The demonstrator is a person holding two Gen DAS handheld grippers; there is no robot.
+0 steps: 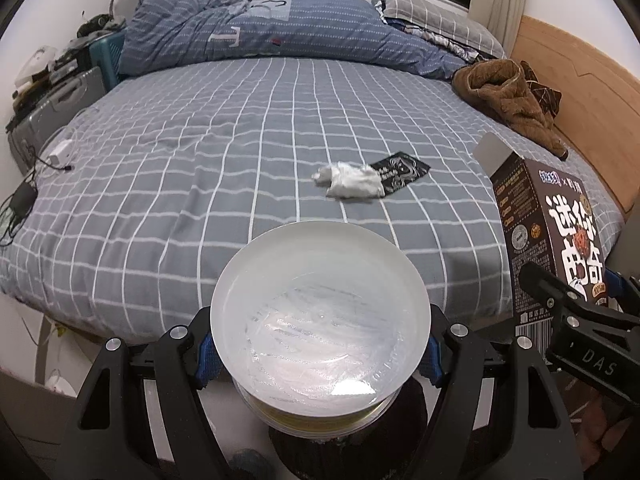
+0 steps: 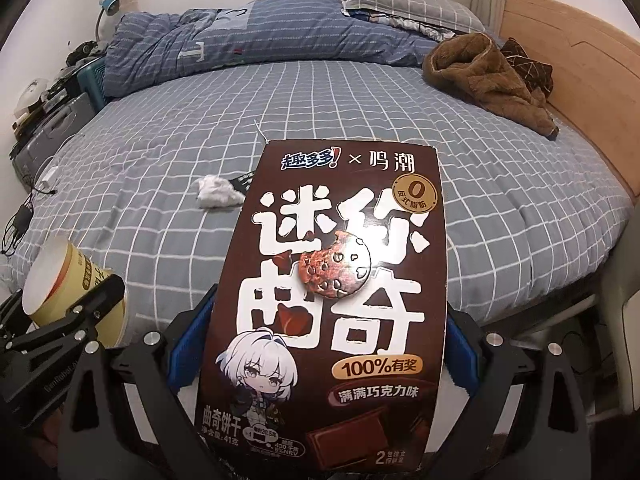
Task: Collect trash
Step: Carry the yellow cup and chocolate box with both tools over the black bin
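Nearest the cameras, the left tongs (image 1: 320, 356) gripped a yellow paper cup (image 1: 320, 320) by its sides, white base facing the lens, while the right tongs (image 2: 320, 344) clamped an upright brown cookie box (image 2: 332, 300) with its top flap open. Beyond them, on the grey checked bed (image 1: 200, 152), a crumpled white tissue (image 1: 352, 182) lay touching a black wrapper (image 1: 402, 170). Farther back lay a brown fleece garment (image 1: 508, 96) and a rumpled blue quilt (image 1: 240, 28).
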